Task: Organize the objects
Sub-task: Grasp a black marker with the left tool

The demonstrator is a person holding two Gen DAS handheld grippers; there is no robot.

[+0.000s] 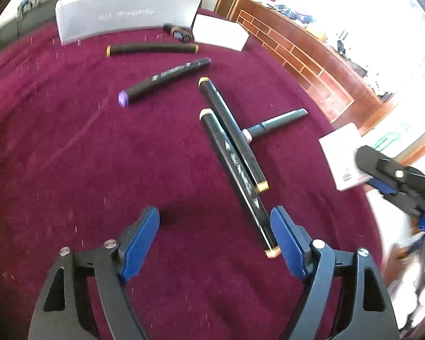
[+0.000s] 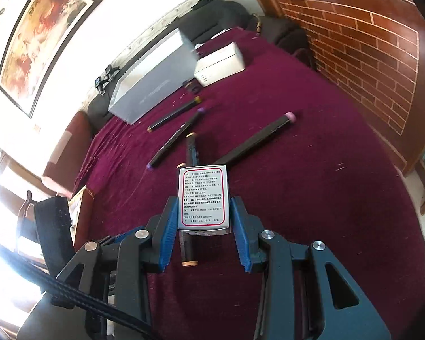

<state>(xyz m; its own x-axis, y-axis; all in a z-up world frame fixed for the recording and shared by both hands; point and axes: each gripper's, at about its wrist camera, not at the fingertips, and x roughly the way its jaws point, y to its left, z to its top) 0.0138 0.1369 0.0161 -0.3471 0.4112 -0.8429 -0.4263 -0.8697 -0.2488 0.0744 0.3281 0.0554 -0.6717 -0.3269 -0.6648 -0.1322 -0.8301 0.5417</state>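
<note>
Several black markers lie on the maroon cloth. In the left wrist view my left gripper (image 1: 215,221) is open and empty, low over the cloth; a beige-capped marker (image 1: 235,175) lies by its right finger, beside a yellow-capped marker (image 1: 229,130). A purple-capped marker (image 1: 167,79), a pink-capped marker (image 1: 277,121) and another yellow-capped marker (image 1: 153,48) lie farther off. My right gripper (image 2: 204,221) is shut on a small white printed box (image 2: 203,198), held above the markers; the box also shows in the left wrist view (image 1: 342,155).
A large grey box (image 1: 127,14) and a white box (image 1: 221,31) stand at the far edge, with small dark items (image 1: 178,32) between them. A wooden brick-pattern counter (image 2: 368,56) stands to the right. The table edge curves along the right.
</note>
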